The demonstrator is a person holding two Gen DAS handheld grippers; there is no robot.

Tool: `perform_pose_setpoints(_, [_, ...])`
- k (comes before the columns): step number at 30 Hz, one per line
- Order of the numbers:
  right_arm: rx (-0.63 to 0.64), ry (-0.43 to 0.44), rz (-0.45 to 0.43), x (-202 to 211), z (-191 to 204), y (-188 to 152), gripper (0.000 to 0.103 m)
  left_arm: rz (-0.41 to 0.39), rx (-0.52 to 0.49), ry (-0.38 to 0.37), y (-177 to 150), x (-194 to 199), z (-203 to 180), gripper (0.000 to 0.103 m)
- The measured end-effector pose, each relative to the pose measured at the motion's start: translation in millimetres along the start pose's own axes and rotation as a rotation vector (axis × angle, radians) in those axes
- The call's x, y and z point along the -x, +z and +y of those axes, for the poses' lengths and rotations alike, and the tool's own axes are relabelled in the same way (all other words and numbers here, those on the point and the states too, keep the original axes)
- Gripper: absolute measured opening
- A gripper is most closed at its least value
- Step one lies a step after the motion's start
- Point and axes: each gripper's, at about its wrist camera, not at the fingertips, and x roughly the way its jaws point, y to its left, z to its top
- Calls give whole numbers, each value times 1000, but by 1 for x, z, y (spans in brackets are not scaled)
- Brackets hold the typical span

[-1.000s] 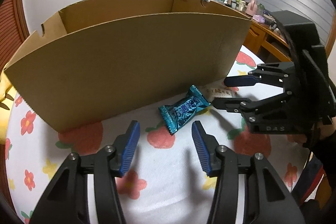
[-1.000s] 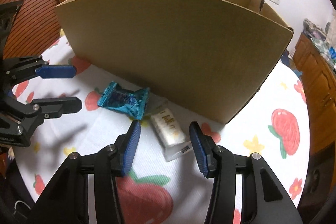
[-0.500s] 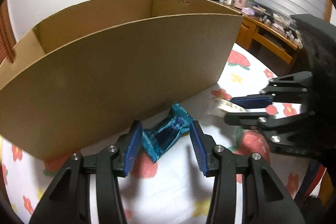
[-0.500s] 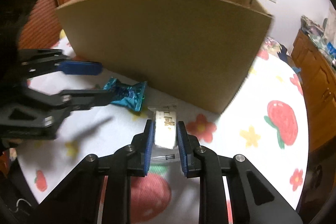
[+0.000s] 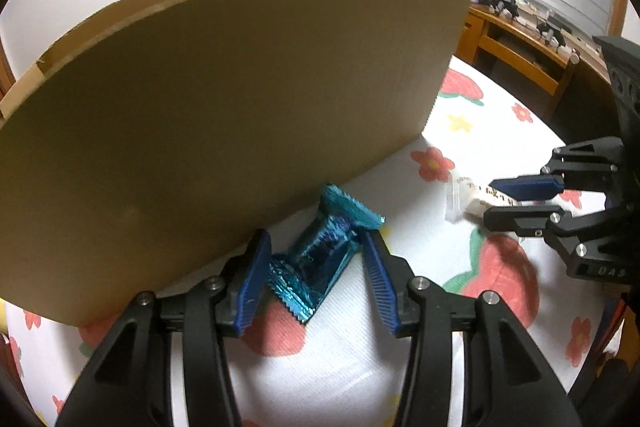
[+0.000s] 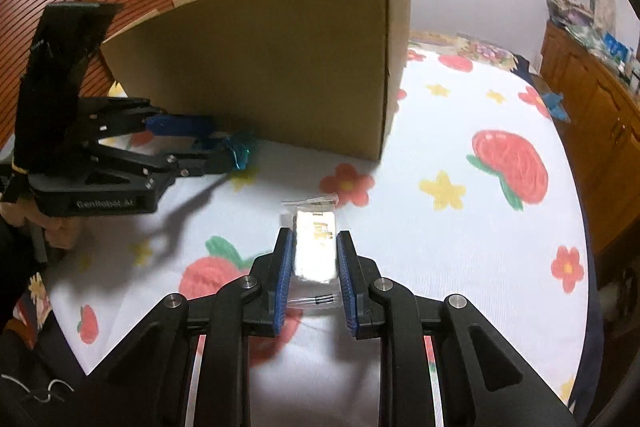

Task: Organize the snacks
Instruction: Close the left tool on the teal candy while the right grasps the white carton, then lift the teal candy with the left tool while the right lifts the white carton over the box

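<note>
Clamped between the blue pads of the right gripper (image 6: 313, 275): a white snack bar (image 6: 315, 247) in clear wrap, drawn back from the cardboard box (image 6: 280, 67) since half a second ago and now held in front of the box's right corner, seemingly just above the flower-print cloth (image 6: 460, 227). Straddling a crumpled teal foil packet (image 5: 320, 259) at the foot of the box's front wall: the left gripper (image 5: 316, 283), jaws wide, one pad touching the wrapper, the other just beside it, no squeeze yet. A second ago both snacks lay loose side by side before the box, both grippers open and short of them. Likely meaning: one snack secured and ready for lifting over the wall, the other about to be pinched. Beyond the box, a cluttered wooden sideboard (image 5: 520, 39).
</note>
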Motion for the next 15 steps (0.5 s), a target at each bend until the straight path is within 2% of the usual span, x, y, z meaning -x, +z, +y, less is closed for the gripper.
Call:
perform_pose_setpoints(5, [-13, 2, -5, 2, -2, -4, 21, 2, 16, -5, -1, -5, 0, 47])
perform_pose_setpoints(10, [-16, -1, -9, 5, 1, 0, 21, -7, 39, -10, 0, -3, -1, 31])
perform_pose_setpoints(15, [-12, -5, -19, 10, 2, -1, 21, -18, 75, -21, -7, 7, 0, 28])
